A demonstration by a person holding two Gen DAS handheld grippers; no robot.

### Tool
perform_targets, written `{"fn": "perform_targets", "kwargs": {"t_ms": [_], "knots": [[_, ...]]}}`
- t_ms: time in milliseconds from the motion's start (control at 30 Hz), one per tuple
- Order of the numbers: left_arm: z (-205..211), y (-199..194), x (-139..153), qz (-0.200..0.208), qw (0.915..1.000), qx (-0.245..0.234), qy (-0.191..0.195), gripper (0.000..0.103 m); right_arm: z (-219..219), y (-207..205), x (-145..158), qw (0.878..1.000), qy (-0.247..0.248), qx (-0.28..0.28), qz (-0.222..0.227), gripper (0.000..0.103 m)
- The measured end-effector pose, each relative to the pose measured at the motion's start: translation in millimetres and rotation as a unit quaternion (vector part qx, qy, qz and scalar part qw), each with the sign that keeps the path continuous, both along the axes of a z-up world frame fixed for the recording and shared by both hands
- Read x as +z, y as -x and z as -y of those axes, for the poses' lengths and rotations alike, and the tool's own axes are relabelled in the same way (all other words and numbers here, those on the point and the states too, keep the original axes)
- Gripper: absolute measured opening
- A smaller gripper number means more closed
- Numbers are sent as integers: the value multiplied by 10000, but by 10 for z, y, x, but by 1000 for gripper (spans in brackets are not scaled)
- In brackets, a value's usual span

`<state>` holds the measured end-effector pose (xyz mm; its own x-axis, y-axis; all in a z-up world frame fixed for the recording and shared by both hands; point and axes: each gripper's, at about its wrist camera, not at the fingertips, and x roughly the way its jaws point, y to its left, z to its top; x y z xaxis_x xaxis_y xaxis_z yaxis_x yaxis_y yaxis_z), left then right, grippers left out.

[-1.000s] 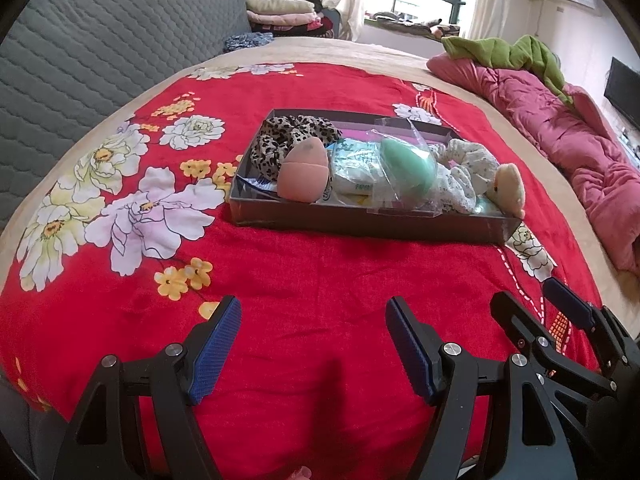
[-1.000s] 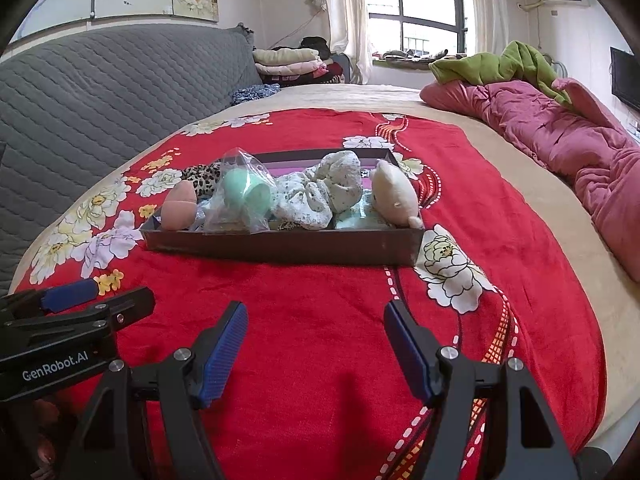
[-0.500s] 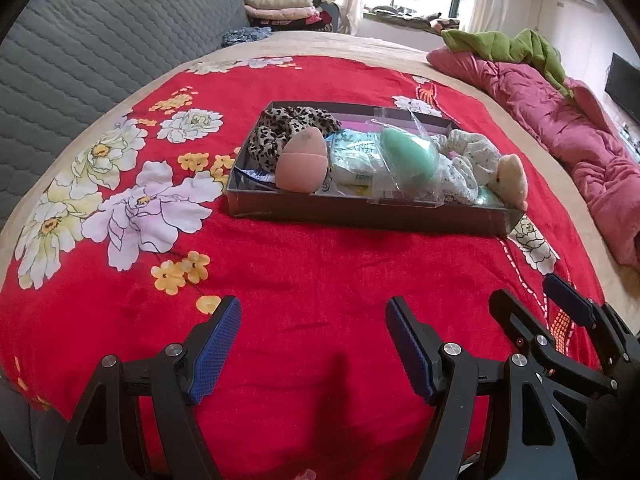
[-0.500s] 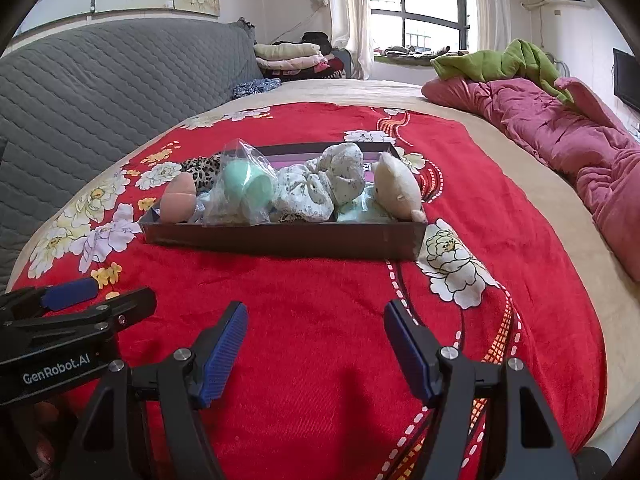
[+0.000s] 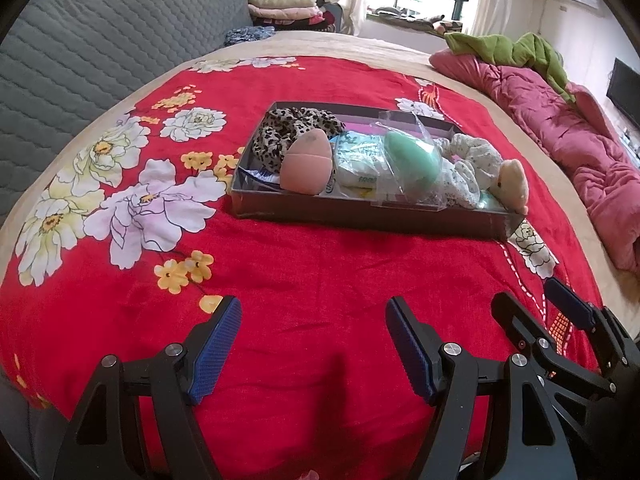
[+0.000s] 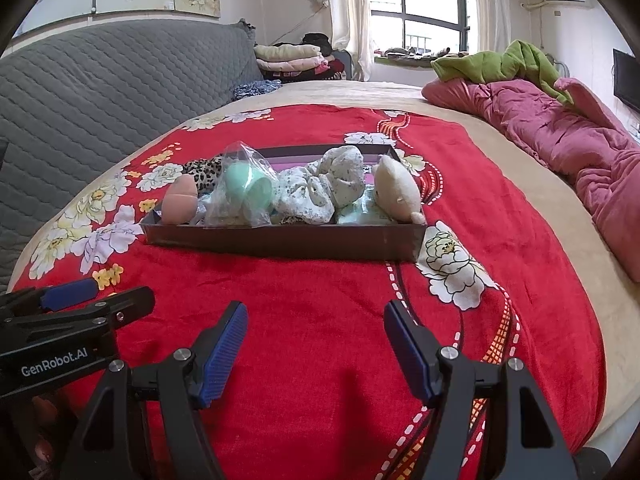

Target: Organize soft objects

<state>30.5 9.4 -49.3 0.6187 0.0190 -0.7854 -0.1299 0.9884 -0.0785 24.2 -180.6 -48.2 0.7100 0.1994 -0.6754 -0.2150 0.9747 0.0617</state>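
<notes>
1. My left hand-held gripper (image 5: 312, 344) hovers over the red floral bedspread (image 5: 320, 280), its blue pads spread apart around nothing.
2. My right hand-held gripper (image 6: 316, 344) is just beside it, jaws likewise apart and holding nothing.
3. Farther along the bed sits a dark shallow tray (image 6: 280, 238).
4. In it, left to right: a leopard-print scrunchie (image 5: 296, 128), a pink egg-shaped sponge (image 5: 306, 166), a bagged green sponge (image 5: 412, 162), a speckled white scrunchie (image 6: 320, 192), and a cream plush toy (image 6: 396, 192) at the right end.
</notes>
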Motion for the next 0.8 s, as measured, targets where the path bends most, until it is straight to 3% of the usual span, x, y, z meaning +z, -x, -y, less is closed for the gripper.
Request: {"fn": "perform_targets", "kwargs": {"t_ms": [800], "knots": [[-26,-48,-46,-90,9999,27,65,76,44,-22,-10,9999,-85,-32,-54,70]]}}
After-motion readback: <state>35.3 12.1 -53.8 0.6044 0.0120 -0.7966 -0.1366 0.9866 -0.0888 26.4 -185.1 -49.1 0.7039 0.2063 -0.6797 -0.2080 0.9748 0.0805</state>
